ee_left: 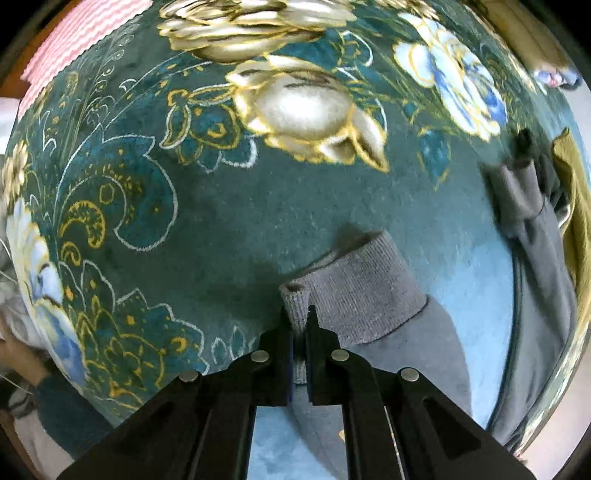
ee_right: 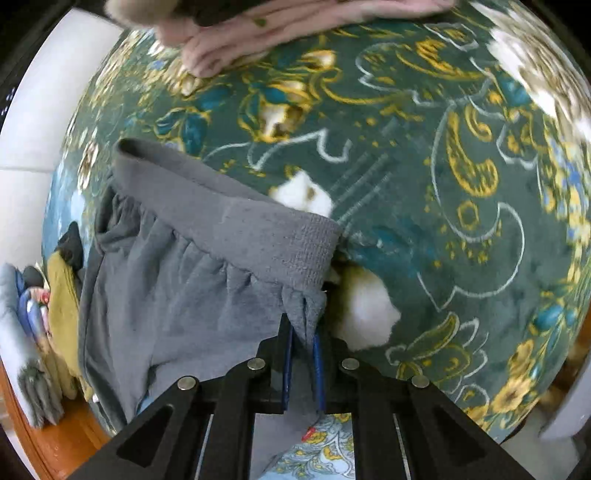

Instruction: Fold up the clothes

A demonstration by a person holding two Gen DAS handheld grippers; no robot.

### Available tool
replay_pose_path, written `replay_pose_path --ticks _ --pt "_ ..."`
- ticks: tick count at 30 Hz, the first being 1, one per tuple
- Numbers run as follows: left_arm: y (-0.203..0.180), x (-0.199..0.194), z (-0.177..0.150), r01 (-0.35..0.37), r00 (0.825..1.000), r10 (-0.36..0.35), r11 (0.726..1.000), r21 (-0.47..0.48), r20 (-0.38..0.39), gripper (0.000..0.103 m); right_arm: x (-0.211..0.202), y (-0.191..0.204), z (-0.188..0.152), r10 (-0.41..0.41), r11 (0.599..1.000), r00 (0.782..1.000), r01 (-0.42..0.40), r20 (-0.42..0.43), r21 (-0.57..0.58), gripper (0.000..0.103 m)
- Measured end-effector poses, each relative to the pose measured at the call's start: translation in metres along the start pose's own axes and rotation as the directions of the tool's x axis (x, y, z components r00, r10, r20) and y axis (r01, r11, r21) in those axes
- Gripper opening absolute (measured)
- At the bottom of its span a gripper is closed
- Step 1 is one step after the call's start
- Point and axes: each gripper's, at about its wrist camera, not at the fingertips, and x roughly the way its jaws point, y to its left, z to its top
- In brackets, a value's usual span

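The left gripper point(ee_left: 300, 317) has its jaws nearly closed, pinching the ribbed cuff point(ee_left: 354, 291) of a grey garment point(ee_left: 413, 354). The cuff edge rises between the two fingers, and the fabric trails back and to the right over the carpet point(ee_left: 221, 221) — a dark green floral surface with gold, white and blue flower motifs.

The right gripper point(ee_right: 303, 332) is likewise clamped on the same grey garment point(ee_right: 177, 295). Its jaws stand slightly apart with a bunched fold of cloth caught between the blue pads point(ee_right: 318, 354), just below the wide elastic waistband point(ee_right: 229, 221). The waistband runs diagonally up and to the left from the grip point, with gathered fabric beneath it.

The garment lies spread over the carpet between the two grip points. An olive-yellow garment point(ee_right: 64, 295) lies at its far side, touching or overlapping it. A pink cloth point(ee_right: 280, 26) rests on the carpet's far edge in the right wrist view.
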Motion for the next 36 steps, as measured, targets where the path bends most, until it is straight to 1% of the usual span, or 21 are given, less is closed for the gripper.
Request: replay_pose_path --ticks 2,4,11,13,14,15,16,17,18,19,20,21,23,24,26,27,29,31,33,34,36 --pt "0.000 -0.011 0.001 0.026 0.999 -0.026 1.000 0.007 0.021 0.005 -0.006 0.001 0.000 0.008 1.000 1.000 -0.008 0.013 -0.008 0.010" --pt "0.007 -0.027 0.001 0.069 0.996 -0.068 0.998 -0.010 0.053 0.005 -0.017 0.005 0.002 0.026 0.999 0.999 -0.025 0.032 -0.020 0.010" --pt "0.029 0.001 -0.005 -0.005 1.000 0.003 0.997 -0.072 -0.028 0.005 -0.006 0.004 0.006 -0.042 0.999 0.999 0.043 0.009 -0.010 0.010" --pt "0.029 -0.001 -0.004 0.026 0.999 -0.029 0.995 -0.095 -0.033 0.005 -0.002 0.010 0.009 -0.047 0.999 0.999 0.047 0.002 -0.016 0.011" --pt "0.028 -0.003 -0.002 0.038 0.998 -0.042 0.995 -0.091 -0.039 0.005 -0.003 0.014 0.010 -0.047 0.999 0.999 0.047 0.003 -0.027 0.011" --pt "0.027 -0.005 0.000 0.048 0.997 -0.052 0.995 -0.087 -0.048 0.005 -0.005 0.017 0.010 -0.042 0.998 0.999 0.043 0.003 -0.035 0.014" --pt "0.025 -0.010 0.003 0.061 0.996 -0.066 0.995 -0.085 -0.061 0.005 -0.009 0.019 0.011 -0.034 0.999 0.999 0.034 0.003 -0.036 0.014" --pt "0.024 -0.014 0.005 0.066 0.995 -0.072 0.994 -0.085 -0.065 0.009 -0.014 0.019 0.012 -0.027 0.999 1.000 0.027 0.004 -0.031 0.015" --pt "0.023 -0.020 0.008 0.068 0.995 -0.074 0.994 -0.085 -0.065 0.018 -0.019 0.020 0.014 -0.022 0.999 1.000 0.022 0.007 -0.026 0.021" --pt "0.019 -0.030 0.012 0.064 0.996 -0.069 0.995 -0.081 -0.050 0.025 -0.027 0.021 0.015 -0.027 0.999 0.999 0.028 0.023 -0.024 0.024" --pt "0.014 -0.038 0.016 0.068 0.997 -0.070 0.995 -0.079 -0.030 0.038 -0.036 0.023 0.018 -0.041 0.999 0.998 0.042 0.048 -0.024 0.034" --pt "0.008 -0.045 0.020 0.078 0.997 -0.079 0.994 -0.076 -0.013 0.039 -0.046 0.026 0.020 -0.048 0.999 0.996 0.050 0.075 -0.023 0.039" --pt "-0.015 -0.054 0.033 0.144 0.990 -0.144 0.988 -0.061 0.006 0.039 -0.062 0.032 0.028 -0.045 0.999 0.991 0.047 0.125 -0.019 0.040" --pt "-0.030 -0.058 0.041 0.179 0.984 -0.179 0.982 -0.054 0.011 0.039 -0.067 0.037 0.031 -0.033 0.999 0.990 0.036 0.136 -0.023 0.040" --pt "-0.079 -0.053 0.063 0.263 0.965 -0.264 0.964 -0.047 -0.014 0.039 -0.070 0.051 0.038 0.009 0.999 0.991 -0.003 0.134 -0.044 0.040" --pt "-0.099 -0.044 0.076 0.293 0.955 -0.295 0.955 -0.045 -0.033 0.039 -0.069 0.062 0.041 0.034 0.998 0.992 -0.027 0.123 -0.060 0.040" --pt "-0.147 -0.026 0.088 0.346 0.933 -0.348 0.937 -0.036 -0.092 0.039 -0.062 0.088 0.039 0.092 0.992 0.992 -0.084 0.091 -0.093 0.040" --pt "-0.190 -0.013 0.088 0.351 0.923 -0.353 0.935 -0.044 -0.154 0.039 -0.051 0.123 0.035 0.165 0.979 0.985 -0.159 0.042 -0.128 0.044" --pt "-0.217 0.005 0.091 0.331 0.919 -0.342 0.940 -0.085 -0.197 0.039 -0.035 0.156 0.040 0.215 0.967 0.977 -0.212 0.008 -0.139 0.056" --pt "-0.228 0.014 0.092 0.319 0.918 -0.335 0.942 -0.107 -0.213 0.039 -0.027 0.172 0.042 0.237 0.963 0.971 -0.236 -0.002 -0.133 0.057" --pt "-0.241 0.025 0.094 0.288 0.925 -0.314 0.947 -0.145 -0.216 0.039 -0.010 0.203 0.047 0.282 0.951 0.959 -0.283 -0.022 -0.121 0.061"
